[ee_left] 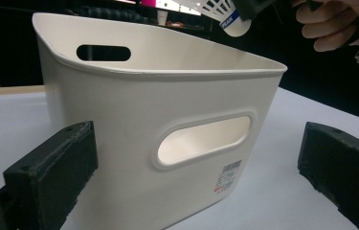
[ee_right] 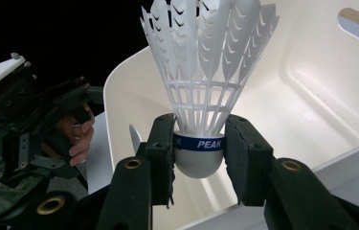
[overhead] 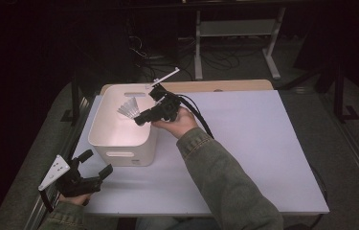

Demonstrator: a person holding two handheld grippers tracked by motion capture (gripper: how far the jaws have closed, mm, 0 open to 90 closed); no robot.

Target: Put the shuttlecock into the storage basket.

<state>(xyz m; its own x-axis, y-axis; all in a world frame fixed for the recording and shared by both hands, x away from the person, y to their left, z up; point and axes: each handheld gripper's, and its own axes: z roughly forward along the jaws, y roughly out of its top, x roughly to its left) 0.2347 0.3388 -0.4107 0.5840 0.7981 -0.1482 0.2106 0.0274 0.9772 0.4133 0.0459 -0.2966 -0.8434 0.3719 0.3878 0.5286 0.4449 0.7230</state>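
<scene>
A white plastic shuttlecock (ee_right: 206,72) with a blue band on its cork is held over the white bin (overhead: 101,136). My right gripper (ee_right: 199,151) is shut on its cork base, with the skirt pointing away from the jaws. In the high view the right gripper (overhead: 141,118) hovers above the bin's right rim and the shuttlecock (overhead: 129,108) hangs over the bin's inside. My left gripper (overhead: 96,164) rests open at the table's near left corner, facing the bin's front wall (ee_left: 167,143). The shuttlecock (ee_left: 222,12) shows above the bin's far rim there.
The bin stands on a white table (overhead: 244,143) with a wooden strip (overhead: 225,86) along its far edge. The bin has handle cut-outs (ee_left: 205,139) in its walls. Metal stands (overhead: 234,28) and cables lie on the dark floor beyond.
</scene>
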